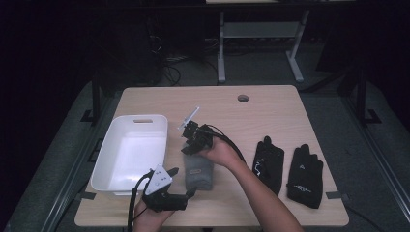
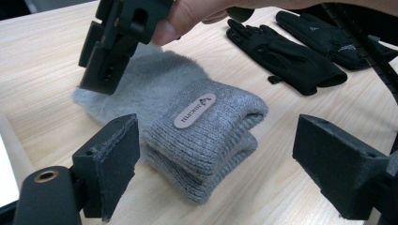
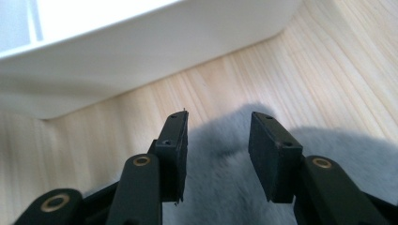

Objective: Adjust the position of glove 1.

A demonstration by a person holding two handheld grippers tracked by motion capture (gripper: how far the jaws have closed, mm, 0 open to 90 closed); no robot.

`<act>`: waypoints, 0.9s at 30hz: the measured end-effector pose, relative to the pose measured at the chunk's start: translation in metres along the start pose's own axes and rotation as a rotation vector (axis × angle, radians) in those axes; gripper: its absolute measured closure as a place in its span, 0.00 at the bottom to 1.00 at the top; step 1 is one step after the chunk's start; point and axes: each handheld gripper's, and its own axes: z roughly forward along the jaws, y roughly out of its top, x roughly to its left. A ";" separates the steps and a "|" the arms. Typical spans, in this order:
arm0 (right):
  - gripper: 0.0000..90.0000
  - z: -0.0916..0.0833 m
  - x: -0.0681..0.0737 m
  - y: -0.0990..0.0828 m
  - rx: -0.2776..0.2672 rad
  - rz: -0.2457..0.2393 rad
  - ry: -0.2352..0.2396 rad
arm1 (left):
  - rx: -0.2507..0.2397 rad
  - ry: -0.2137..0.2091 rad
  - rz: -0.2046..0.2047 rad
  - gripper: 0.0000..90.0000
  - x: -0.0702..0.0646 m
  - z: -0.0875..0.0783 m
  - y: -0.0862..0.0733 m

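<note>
Your right gripper hovers, jaws parted, above the grey gloves (folded, near the tabletop's front edge beside the white bin); your left gripper gapes wide, holding nothing

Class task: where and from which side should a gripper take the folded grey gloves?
Probably the ribbed cuff end of the grey gloves, from the open table side beside the left gripper. The stacked cuffs form a thick, firm edge there, facing its open jaws.
</note>
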 end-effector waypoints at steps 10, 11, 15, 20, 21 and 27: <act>0.59 0.020 0.007 -0.003 0.083 -0.035 0.015 | 0.003 -0.006 -0.015 0.17 0.001 0.001 0.001; 0.59 0.021 0.007 -0.004 0.102 -0.039 0.005 | 0.002 -0.007 -0.017 0.17 0.001 0.001 0.001; 0.60 0.018 0.006 -0.009 0.110 -0.036 -0.004 | 0.008 -0.010 -0.024 0.17 0.003 0.002 0.001; 0.60 0.015 0.003 -0.016 0.110 -0.032 -0.001 | 0.018 -0.017 -0.030 0.17 0.003 0.006 0.000; 0.60 0.015 0.004 -0.017 0.112 -0.033 0.000 | 0.020 -0.019 -0.030 0.17 0.002 0.006 0.000; 0.61 0.008 0.002 -0.029 0.114 -0.027 0.004 | 0.025 -0.043 -0.043 0.17 -0.001 0.010 0.001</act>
